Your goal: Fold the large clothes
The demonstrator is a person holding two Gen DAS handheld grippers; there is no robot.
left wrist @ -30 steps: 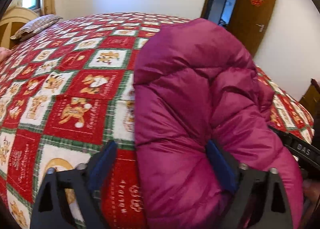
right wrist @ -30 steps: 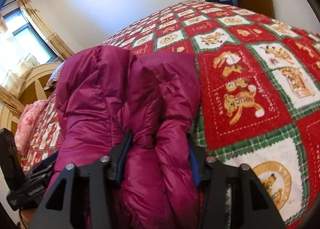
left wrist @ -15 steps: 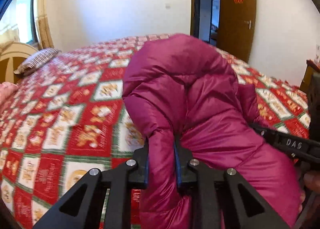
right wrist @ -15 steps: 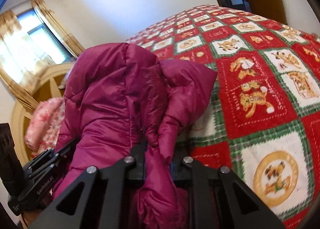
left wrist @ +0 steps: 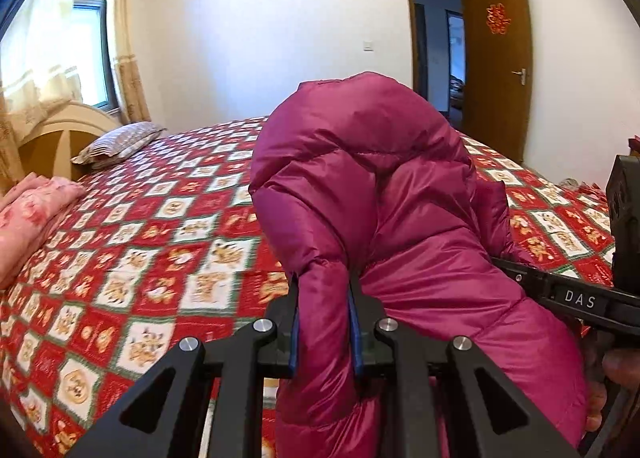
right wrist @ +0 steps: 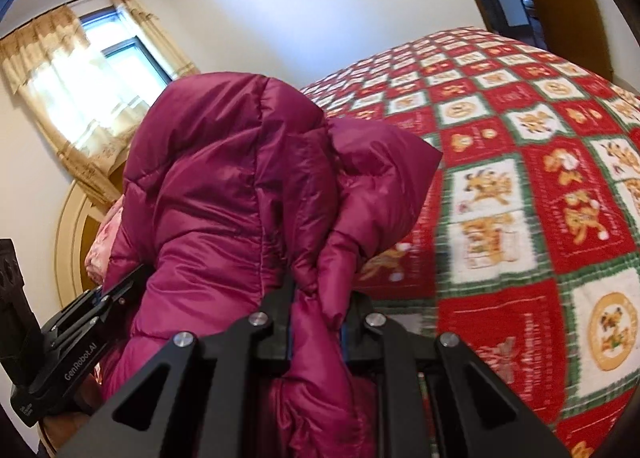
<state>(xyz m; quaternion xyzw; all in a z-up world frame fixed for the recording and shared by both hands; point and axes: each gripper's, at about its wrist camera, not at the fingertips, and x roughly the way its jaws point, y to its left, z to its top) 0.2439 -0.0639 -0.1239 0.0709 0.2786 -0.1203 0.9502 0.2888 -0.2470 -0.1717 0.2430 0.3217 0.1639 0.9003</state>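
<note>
One magenta puffer jacket [left wrist: 400, 197] is bunched up above the bed [left wrist: 160, 242], pinched at two places: the left hand-held gripper [left wrist: 324, 322] is clamped on a fold of its padded fabric, and the right hand-held gripper [right wrist: 316, 322] is clamped on another fold beside it. Each has two black fingers, and both pairs press the fabric between their blue pads. On the bed's red, white and green patterned cover lie one striped pillow [left wrist: 120, 141] near the headboard [left wrist: 60, 129] and one pink folded blanket [left wrist: 28, 213] at the left edge.
</note>
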